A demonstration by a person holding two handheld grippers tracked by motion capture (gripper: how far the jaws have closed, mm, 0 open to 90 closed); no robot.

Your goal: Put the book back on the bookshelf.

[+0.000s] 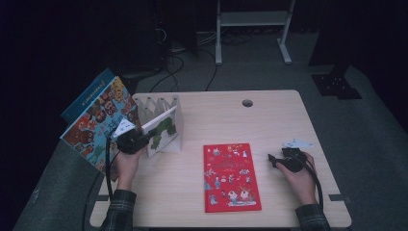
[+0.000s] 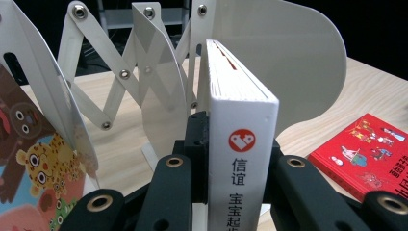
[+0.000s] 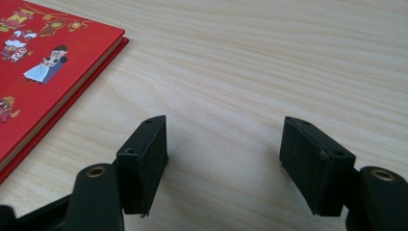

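Table point(image 1: 269, 120) of pale wood, seen from above. At its left edge stands a white folding rack point(image 1: 159, 108) with a big animal book point(image 1: 96, 122) leaning at its outer end. The left gripper point(image 1: 144, 136) holds a white book point(image 1: 163, 130) upright at the rack. A red book point(image 1: 231, 176) lies flat mid-table. The right gripper point(image 1: 274, 159) rests near the table's right side, just beside the red book.

Left gripper view: its jaws are clamped on the white book's spine point(image 2: 243, 159), which stands between two rack dividers point(image 2: 159, 91).

Right gripper view: jaws wide apart over bare wood, holding nothing, the red book point(image 3: 43, 62) close by.
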